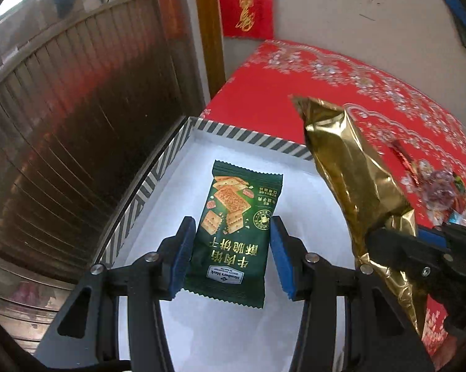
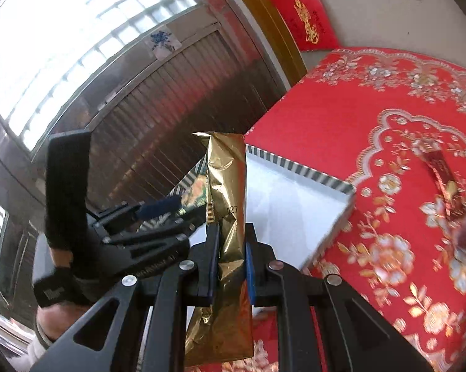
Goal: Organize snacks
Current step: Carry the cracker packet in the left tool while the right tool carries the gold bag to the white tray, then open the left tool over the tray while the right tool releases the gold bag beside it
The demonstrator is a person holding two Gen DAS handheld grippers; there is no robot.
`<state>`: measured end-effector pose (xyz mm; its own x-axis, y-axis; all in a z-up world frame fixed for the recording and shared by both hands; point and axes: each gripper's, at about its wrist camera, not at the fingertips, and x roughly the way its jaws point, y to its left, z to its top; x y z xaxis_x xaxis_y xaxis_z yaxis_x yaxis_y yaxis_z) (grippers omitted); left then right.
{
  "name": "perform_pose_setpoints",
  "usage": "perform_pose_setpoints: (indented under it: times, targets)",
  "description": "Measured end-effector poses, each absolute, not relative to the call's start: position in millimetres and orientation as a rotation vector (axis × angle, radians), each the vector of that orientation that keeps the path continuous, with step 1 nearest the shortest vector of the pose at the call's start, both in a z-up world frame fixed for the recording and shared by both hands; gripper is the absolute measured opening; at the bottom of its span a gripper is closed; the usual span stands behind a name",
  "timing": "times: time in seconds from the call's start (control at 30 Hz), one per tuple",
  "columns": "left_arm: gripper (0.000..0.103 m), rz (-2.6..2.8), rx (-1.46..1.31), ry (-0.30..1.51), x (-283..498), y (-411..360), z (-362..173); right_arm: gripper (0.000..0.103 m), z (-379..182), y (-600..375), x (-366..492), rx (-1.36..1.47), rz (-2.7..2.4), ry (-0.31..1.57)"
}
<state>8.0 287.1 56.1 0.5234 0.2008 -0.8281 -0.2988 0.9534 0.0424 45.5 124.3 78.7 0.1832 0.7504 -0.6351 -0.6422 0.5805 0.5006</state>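
While the left gripper (image 1: 230, 251) hangs over the striped-rimmed box (image 1: 171, 152), its blue pads stand part-way open on either side of a green cracker packet (image 1: 236, 232). That packet sits between the jaws; the left pad looks to touch its edge, the right pad stands just apart, and whether it is gripped or lying on the box's white floor I cannot tell. At the right of this view the right gripper (image 1: 397, 235) holds a gold foil packet (image 1: 350, 167) slanting up over the box's right edge. Beyond lies the red floral tablecloth (image 1: 295, 74), with loose wrapped sweets (image 1: 440, 192) near its right edge.

Seen from the right wrist, the right gripper (image 2: 231, 266) is shut tight on the gold foil packet (image 2: 228, 179), which stands upright between the pads, its top well above the fingertips and its bottom hanging below them. Behind it is the box's near right corner (image 2: 341, 186). At left, the left gripper (image 2: 161, 210) reaches into the box, held by a gloved hand (image 2: 59, 288). A dark red bar (image 2: 443, 173) lies on the tablecloth towards its right edge.
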Motion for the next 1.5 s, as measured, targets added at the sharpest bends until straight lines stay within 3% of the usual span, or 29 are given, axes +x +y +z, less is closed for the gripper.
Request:
perform_pose_setpoints:
  times: [0.77,0.83,0.87,0.9,0.93,0.97,1.2,1.4,1.5]
  targets:
    - [0.053,0.397,-0.143,1.054,42.6,313.1,13.6,0.017,47.3,159.5,63.0,0.080,0.853,1.043]
    - [0.054,0.407,-0.162,1.059,42.5,316.1,13.1,0.033,49.6,156.5,62.0,0.083,0.856,1.043]
    - [0.061,0.414,-0.174,1.059,42.0,318.4,13.5,0.044,50.1,153.3,61.4,0.094,0.865,1.039]
    - [0.067,0.421,-0.190,1.059,40.9,321.0,14.1,0.049,51.7,150.2,59.5,0.098,0.865,1.031]
    - [0.078,0.428,-0.203,1.058,39.3,323.1,14.5,0.050,53.4,147.0,56.7,0.092,0.859,1.017]
    - [0.081,0.428,-0.215,1.053,37.1,324.0,15.1,0.050,55.5,143.4,54.7,0.090,0.855,1.007]
    - [0.083,0.416,-0.230,0.984,4.8,308.4,38.6,0.059,73.1,110.7,23.0,0.088,0.887,0.930]
    - [0.093,0.354,-0.174,0.874,-23.4,268.5,73.7,0.070,78.6,64.8,-8.5,0.088,0.854,0.888]
    - [0.093,0.287,-0.164,0.858,-28.1,243.5,83.5,0.070,74.3,34.6,-17.8,0.096,0.819,0.892]
